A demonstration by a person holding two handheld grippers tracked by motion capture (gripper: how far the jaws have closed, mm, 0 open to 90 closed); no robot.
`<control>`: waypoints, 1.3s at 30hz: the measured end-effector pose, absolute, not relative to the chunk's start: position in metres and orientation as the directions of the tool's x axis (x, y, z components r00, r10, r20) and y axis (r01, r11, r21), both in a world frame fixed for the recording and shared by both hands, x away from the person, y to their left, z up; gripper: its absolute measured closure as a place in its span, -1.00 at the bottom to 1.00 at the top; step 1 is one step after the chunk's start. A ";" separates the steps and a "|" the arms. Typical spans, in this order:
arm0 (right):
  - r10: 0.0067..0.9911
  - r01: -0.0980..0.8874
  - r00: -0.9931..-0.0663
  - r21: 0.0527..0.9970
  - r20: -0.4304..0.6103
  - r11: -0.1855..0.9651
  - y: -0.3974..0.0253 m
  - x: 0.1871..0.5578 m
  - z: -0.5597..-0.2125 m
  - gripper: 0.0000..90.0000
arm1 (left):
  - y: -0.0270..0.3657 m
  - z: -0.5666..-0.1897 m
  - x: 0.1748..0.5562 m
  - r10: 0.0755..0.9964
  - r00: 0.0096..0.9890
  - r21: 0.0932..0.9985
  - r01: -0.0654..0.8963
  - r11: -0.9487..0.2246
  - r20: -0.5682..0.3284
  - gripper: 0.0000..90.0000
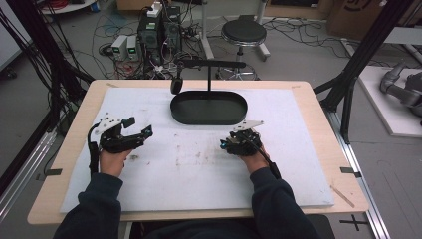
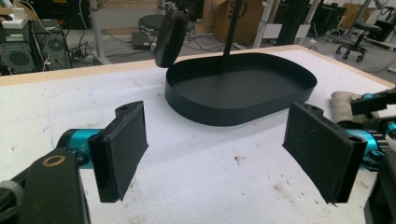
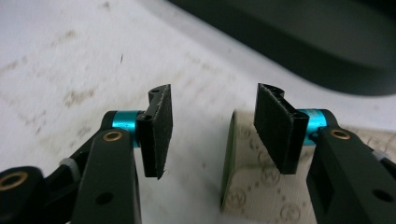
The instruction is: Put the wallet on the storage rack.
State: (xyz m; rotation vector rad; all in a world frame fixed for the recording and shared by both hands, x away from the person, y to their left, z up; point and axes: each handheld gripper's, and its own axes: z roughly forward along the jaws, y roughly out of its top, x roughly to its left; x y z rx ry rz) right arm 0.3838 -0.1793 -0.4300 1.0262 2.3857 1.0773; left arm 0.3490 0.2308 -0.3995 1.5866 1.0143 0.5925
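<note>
A beige patterned pouch with a dark green edge lies flat on the white mat. My right gripper is open just above it: the right finger is over the pouch and the left finger over bare mat. In the high view this gripper sits just in front of the black oval tray. My left gripper is at the mat's left and holds nothing. Its own view shows the jaws wide open, facing the tray, with the pouch at the far right.
A thin black stand rises from the tray, and a black oval pad hangs from the left end of its bar. The wooden table edge frames the mat. Behind the table are a stool, computers and cables on the floor.
</note>
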 end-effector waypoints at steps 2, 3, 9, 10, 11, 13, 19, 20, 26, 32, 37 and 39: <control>0.723 0.483 -0.690 0.741 -0.006 0.467 -0.188 0.381 -0.431 0.09 | 0.230 -0.399 0.349 0.851 0.506 0.954 0.299 -0.023 -0.138 -0.53; 0.723 0.483 -0.690 0.741 -0.006 0.467 -0.188 0.381 -0.431 0.09 | 0.230 -0.399 0.349 0.852 0.506 0.954 0.298 -0.024 -0.137 -0.53; 0.709 0.468 -0.702 0.711 -0.062 0.525 -0.204 0.369 -0.427 0.10 | 0.231 -0.399 0.349 0.854 0.504 0.954 0.299 -0.029 -0.132 -0.52; 0.711 0.469 -0.699 0.707 -0.068 0.529 -0.208 0.368 -0.426 0.10 | 0.231 -0.399 0.348 0.856 0.499 0.954 0.300 -0.026 -0.134 -0.52; 0.715 0.472 -0.695 0.703 -0.074 0.532 -0.213 0.366 -0.425 0.10 | 0.231 -0.399 0.348 0.856 0.498 0.954 0.300 -0.021 -0.138 -0.52; 0.726 0.485 -0.684 0.700 -0.071 0.524 -0.222 0.362 -0.425 0.10 | 0.232 -0.399 0.348 0.857 0.498 0.954 0.299 -0.024 -0.135 -0.52; 0.773 0.533 -0.629 0.678 -0.083 0.506 -0.252 0.351 -0.423 -0.04 | 0.232 -0.399 0.348 0.856 0.500 0.956 0.293 -0.025 -0.131 -0.51; 0.786 0.542 -0.613 0.678 -0.086 0.497 -0.257 0.350 -0.423 -0.07 | 0.232 -0.399 0.348 0.857 0.499 0.956 0.292 -0.026 -0.129 -0.51; 0.847 0.576 -0.520 0.687 -0.110 0.443 -0.276 0.350 -0.421 -0.25 | 0.231 -0.399 0.348 0.855 0.503 0.956 0.291 -0.025 -0.130 -0.51; 0.833 0.521 -0.538 0.727 -0.128 0.448 -0.278 0.355 -0.419 -0.34 | 0.233 -0.398 0.348 0.859 0.495 0.958 0.287 -0.020 -0.130 -0.51; 0.839 0.514 -0.529 0.738 -0.129 0.438 -0.285 0.363 -0.419 -0.49 | 0.233 -0.398 0.348 0.861 0.494 0.962 0.273 -0.023 -0.120 -0.53; 0.840 0.525 -0.528 0.729 -0.125 0.438 -0.286 0.368 -0.421 -0.51 | 0.233 -0.398 0.348 0.863 0.492 0.962 0.272 -0.029 -0.113 -0.54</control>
